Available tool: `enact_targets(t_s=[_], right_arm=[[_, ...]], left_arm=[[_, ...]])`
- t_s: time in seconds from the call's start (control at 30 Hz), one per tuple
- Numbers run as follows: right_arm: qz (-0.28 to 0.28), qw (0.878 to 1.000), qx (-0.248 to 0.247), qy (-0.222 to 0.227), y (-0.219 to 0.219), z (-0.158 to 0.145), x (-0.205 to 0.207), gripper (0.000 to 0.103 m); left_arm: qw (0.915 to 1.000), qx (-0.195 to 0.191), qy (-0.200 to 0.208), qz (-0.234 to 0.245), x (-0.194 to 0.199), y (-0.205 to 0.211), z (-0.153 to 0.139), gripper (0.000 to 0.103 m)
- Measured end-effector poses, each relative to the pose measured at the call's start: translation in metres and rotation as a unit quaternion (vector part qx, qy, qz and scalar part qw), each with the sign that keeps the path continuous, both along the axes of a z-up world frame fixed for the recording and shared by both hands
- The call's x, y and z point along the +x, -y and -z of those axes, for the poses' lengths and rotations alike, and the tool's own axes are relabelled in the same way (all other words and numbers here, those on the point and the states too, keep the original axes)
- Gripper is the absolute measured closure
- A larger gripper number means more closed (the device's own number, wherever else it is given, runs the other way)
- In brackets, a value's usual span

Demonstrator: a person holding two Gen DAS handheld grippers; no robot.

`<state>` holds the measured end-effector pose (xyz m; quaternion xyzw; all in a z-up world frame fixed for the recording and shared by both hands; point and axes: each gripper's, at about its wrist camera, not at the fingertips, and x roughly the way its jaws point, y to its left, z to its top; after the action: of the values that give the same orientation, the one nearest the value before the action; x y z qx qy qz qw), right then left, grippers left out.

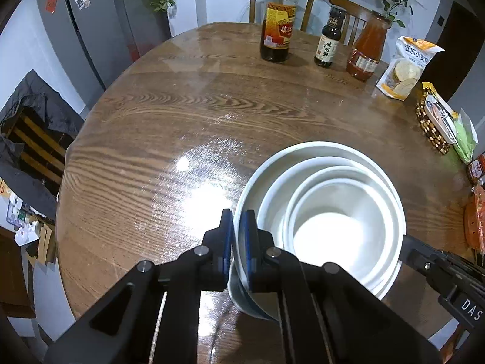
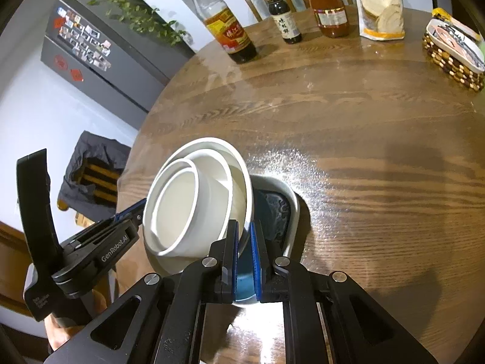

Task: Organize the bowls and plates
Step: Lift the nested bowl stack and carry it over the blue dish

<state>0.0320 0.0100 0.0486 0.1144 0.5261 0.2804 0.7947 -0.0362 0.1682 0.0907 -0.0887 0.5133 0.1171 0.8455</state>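
Three nested white bowls (image 1: 330,230) (image 2: 188,209) sit in a dark blue dish (image 2: 277,209) with a pale rim, over the near part of the round wooden table (image 1: 182,121) (image 2: 379,139). My left gripper (image 1: 238,215) is shut on the stack's left rim; in the right wrist view the left gripper (image 2: 136,209) shows beside the bowls. My right gripper (image 2: 244,227) is shut on the blue dish's near rim, and in the left wrist view the right gripper (image 1: 407,242) reaches in from the right. The stack leans a little.
At the table's far side stand a tall vinegar bottle (image 1: 277,30) (image 2: 230,33), a small dark bottle (image 1: 329,42), an orange sauce bottle (image 1: 365,51) and a flour bag (image 1: 403,66). A woven basket (image 1: 433,127) (image 2: 454,54) sits at the right edge. Chairs stand behind.
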Motion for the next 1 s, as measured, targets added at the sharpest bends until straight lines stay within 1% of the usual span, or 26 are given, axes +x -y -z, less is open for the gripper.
enact_targets(t_s=[0.57,0.8,1.0], right_arm=[[0.003,0.999,-0.012,-0.030,0.001,0.021,-0.007,0.091],[0.009,0.999,-0.012,-0.029,0.002,0.023,-0.005,0.091],[0.022,0.999,-0.014,-0.017,0.006,0.021,0.000,0.091]], left_arm=[[0.9998,0.001,-0.020,0.005,-0.005,-0.001,0.015,0.100],[0.9998,0.004,-0.017,0.007,-0.003,0.002,0.016,0.100],[0.9999,0.005,-0.008,0.012,0.004,0.006,0.016,0.100]])
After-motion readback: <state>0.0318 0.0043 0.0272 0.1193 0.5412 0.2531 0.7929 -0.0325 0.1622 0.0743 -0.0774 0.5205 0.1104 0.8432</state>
